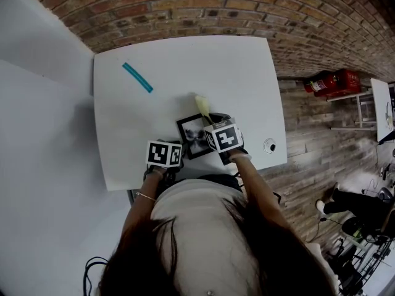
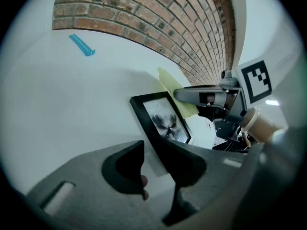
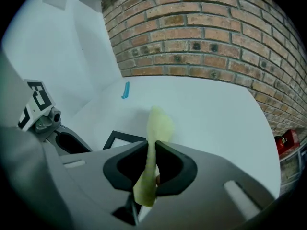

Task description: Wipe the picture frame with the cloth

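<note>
A black picture frame [image 1: 192, 134] holding a grey print rests on the white table [image 1: 185, 60] close to its near edge. My left gripper [image 1: 180, 145] is at the frame's near left corner. In the left gripper view the frame [image 2: 165, 119] runs down between that gripper's [image 2: 152, 150] jaws, which grip its corner. My right gripper [image 1: 211, 121] hovers over the frame's far right part, shut on a pale yellow cloth [image 1: 202, 105]. The cloth [image 3: 156, 123] stands up pinched between the right gripper's [image 3: 151, 145] jaws, and its top flops toward the frame [image 3: 117, 139].
A teal strip [image 1: 137, 78] lies on the far left of the table. A round hole [image 1: 270, 145] sits near the table's right front corner. A brick wall [image 3: 201, 37] borders the far edge, and a red fire extinguisher [image 1: 333, 82] lies on the floor to the right.
</note>
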### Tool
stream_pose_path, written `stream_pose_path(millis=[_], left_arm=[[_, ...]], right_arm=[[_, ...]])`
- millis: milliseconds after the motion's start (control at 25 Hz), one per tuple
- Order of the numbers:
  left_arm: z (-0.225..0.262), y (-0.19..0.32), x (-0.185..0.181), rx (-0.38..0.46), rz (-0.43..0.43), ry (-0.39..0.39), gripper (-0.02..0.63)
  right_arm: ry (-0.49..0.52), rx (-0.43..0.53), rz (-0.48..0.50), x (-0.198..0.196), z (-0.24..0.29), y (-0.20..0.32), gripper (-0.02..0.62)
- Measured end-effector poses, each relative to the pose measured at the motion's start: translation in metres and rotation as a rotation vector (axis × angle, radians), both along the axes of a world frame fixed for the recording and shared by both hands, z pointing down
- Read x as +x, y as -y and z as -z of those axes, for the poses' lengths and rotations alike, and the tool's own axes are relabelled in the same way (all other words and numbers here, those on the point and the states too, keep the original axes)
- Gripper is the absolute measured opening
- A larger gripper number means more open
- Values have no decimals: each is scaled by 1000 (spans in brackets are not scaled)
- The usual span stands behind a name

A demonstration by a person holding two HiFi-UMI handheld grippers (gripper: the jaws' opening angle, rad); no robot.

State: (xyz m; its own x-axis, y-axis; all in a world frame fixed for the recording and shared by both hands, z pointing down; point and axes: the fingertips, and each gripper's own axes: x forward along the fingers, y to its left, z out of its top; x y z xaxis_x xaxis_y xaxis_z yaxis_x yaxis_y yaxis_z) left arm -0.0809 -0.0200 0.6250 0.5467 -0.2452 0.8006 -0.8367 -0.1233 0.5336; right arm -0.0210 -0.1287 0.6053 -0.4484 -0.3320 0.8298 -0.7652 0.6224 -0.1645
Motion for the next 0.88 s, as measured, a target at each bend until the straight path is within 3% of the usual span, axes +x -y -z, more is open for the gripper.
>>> stream_pose_path(millis=[880], left_arm=[[0, 1, -1, 15, 18, 10, 123]], right_arm=[[-19, -44, -8, 17, -12, -28, 44]])
